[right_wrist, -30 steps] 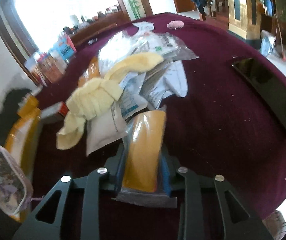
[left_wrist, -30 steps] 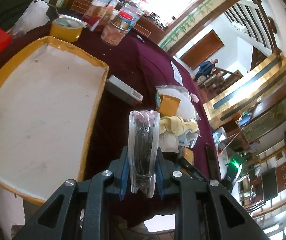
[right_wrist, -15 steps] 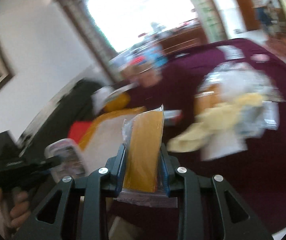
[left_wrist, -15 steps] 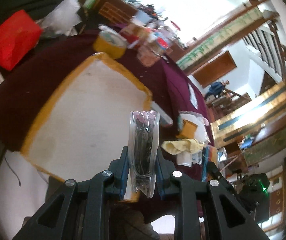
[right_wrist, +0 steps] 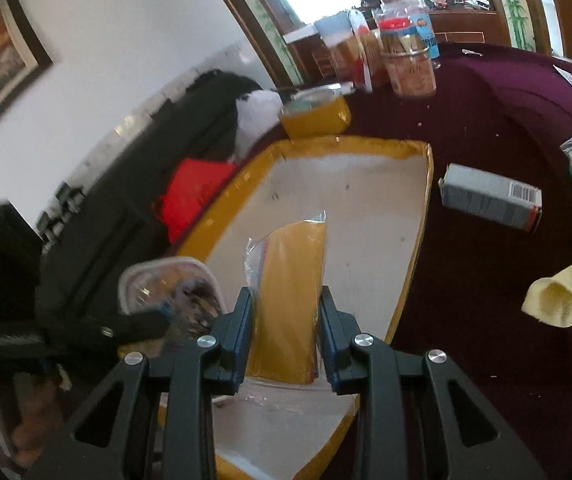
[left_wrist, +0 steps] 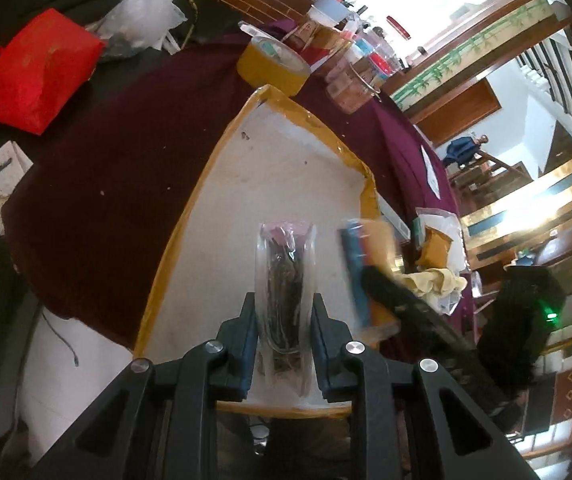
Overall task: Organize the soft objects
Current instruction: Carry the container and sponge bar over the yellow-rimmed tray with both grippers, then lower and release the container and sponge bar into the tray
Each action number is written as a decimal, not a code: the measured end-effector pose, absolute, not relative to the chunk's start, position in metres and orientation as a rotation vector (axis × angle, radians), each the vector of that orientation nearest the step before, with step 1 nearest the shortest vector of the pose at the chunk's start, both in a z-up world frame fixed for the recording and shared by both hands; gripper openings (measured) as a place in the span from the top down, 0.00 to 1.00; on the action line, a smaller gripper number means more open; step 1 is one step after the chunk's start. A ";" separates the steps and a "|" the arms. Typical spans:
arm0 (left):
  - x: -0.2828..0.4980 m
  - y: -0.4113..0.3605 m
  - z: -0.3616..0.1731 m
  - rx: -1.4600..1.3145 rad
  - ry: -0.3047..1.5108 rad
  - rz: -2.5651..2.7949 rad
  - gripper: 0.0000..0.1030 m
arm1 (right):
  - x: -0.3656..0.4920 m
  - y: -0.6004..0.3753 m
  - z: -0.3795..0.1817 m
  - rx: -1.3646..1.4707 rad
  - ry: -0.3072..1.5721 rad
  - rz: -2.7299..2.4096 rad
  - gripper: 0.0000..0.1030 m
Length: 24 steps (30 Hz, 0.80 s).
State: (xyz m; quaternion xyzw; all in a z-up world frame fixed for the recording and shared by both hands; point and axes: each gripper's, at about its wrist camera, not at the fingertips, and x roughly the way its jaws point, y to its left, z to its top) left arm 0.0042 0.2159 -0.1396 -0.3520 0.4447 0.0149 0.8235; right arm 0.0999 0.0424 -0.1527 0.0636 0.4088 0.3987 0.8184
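My left gripper [left_wrist: 284,320] is shut on a clear plastic pouch [left_wrist: 286,276] with dark contents, held over the near end of a shallow white tray [left_wrist: 270,184] with a yellow taped rim. My right gripper [right_wrist: 286,320] is shut on a yellow packet [right_wrist: 289,292] in clear wrap, above the same tray [right_wrist: 365,200]. In the left wrist view the right gripper with its yellow packet [left_wrist: 373,264] shows blurred just to the right. In the right wrist view the left gripper's pouch [right_wrist: 174,292] shows at lower left. A yellow cloth [right_wrist: 565,288] lies with other packets on the maroon tablecloth.
A roll of yellow tape [left_wrist: 274,64] and several jars [right_wrist: 405,56] stand beyond the tray. A grey-white box [right_wrist: 489,200] lies right of it. A red bag [left_wrist: 38,76] and white plastic bag [left_wrist: 146,8] sit on dark furniture at the left.
Both grippers swung from the pile of packets to over the white tray, each keeping its packet. The right gripper now shows in the left wrist view.
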 end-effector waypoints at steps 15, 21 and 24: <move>0.035 0.231 -0.151 -0.751 0.987 -0.005 0.72 | 0.073 0.041 -0.174 -0.005 0.879 0.730 0.71; 0.040 0.225 -0.156 -0.695 0.951 0.060 0.71 | 0.072 0.040 -0.173 -0.033 0.863 0.703 0.71; 0.032 0.224 -0.153 -0.739 0.975 0.022 0.77 | 0.054 0.030 -0.163 -0.025 0.871 0.715 0.71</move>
